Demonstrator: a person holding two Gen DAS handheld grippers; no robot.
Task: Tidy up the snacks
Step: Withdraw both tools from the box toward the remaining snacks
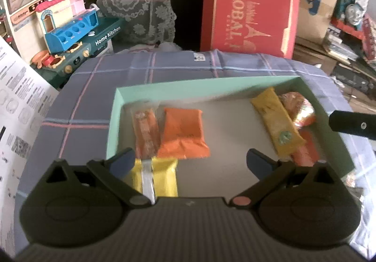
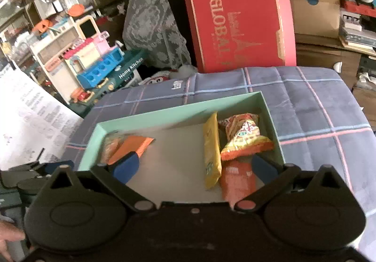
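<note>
Inside, shallow mint cardboard box point(image 1: 112, 121), crinkly orange pouch point(image 1: 183, 135), glossy yellow bar point(image 1: 275, 125), both grippers' jaws spread empty.

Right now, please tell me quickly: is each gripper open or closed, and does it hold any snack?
Left gripper: open, holding nothing, over the green box.
Right gripper: open, holding nothing, over the same box.

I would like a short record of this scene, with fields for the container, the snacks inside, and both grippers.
container: mint green box, open, on a checked cloth
left side snacks: orange packet, striped orange bar, yellow packet
right side snacks: long yellow bar, patterned chip bag, orange bar
left gripper: open, holding nothing
right gripper: open, holding nothing
</note>
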